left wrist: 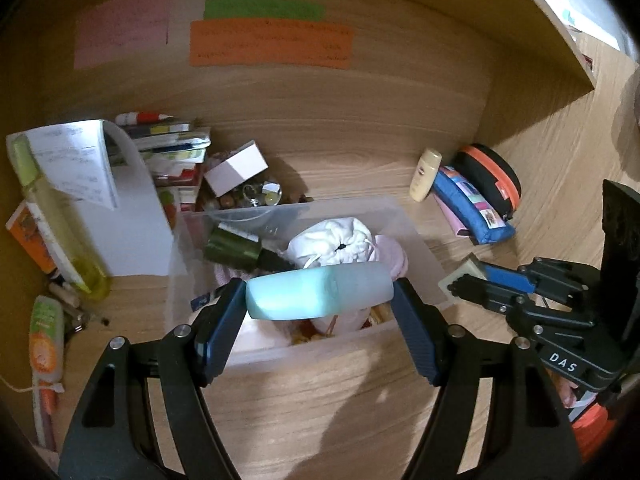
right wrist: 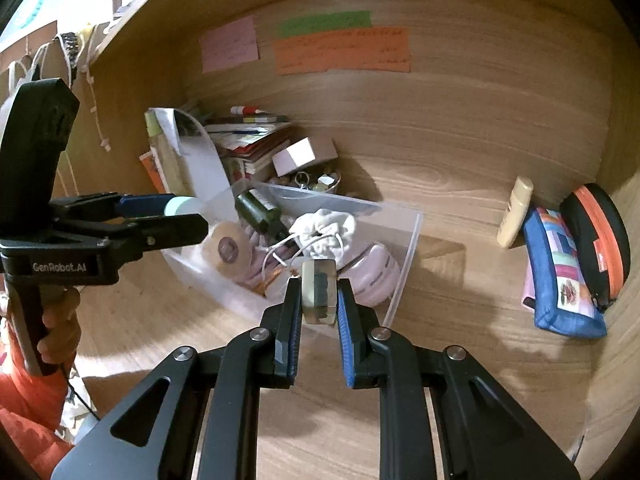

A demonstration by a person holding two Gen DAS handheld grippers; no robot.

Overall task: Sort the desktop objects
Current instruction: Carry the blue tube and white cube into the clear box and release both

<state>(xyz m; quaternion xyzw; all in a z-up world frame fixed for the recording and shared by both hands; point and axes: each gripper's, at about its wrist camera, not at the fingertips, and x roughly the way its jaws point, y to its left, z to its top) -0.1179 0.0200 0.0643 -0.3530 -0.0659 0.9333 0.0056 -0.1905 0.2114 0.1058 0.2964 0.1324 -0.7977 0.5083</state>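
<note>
Left hand-held gripper (left wrist: 320,300): extended forward and level above the near edge of the clear plastic bin (left wrist: 416,232); in the right wrist view it enters from the left (right wrist: 176,216), with the person's hand (right wrist: 56,328) wrapped around its black handle.
Left jaw state: wide apart, clamped end to end on the pale blue bottle (left wrist: 318,294).
Pale blue bottle: lying crosswise between the blue pads (left wrist: 224,320), frosted cap toward the right pad, suspended over the bin contents.
Right hand-held gripper (right wrist: 319,300): reaching forward at the bin's near right corner; visible at the right edge of the left wrist view (left wrist: 480,280).
Right jaw state: nearly together, clamped on the small translucent block (right wrist: 319,292).
Small translucent block: upright between the fingers, with a dark inner core, above the bin's near wall.
Clear plastic bin: resting on the desk (left wrist: 320,400); holds a white drawstring pouch (left wrist: 340,246), a dark green bottle (left wrist: 236,246) lying tilted, a pink round case (right wrist: 372,276) and a tape roll (right wrist: 227,248).
Left of bin: white upright holder (left wrist: 132,216), stacked booklets (left wrist: 168,148), yellow-green spray bottle (left wrist: 56,216) leaning.
Behind bin: white box (left wrist: 236,168) on a dish of small trinkets (left wrist: 256,194).
Right of bin: cream bottle (right wrist: 516,212), blue pencil case (right wrist: 560,276) and black-and-orange zip case (right wrist: 596,240), all leaning against the back panel.
Back panel: pink (left wrist: 120,34), green (left wrist: 264,8) and orange (left wrist: 272,44) paper notes.
</note>
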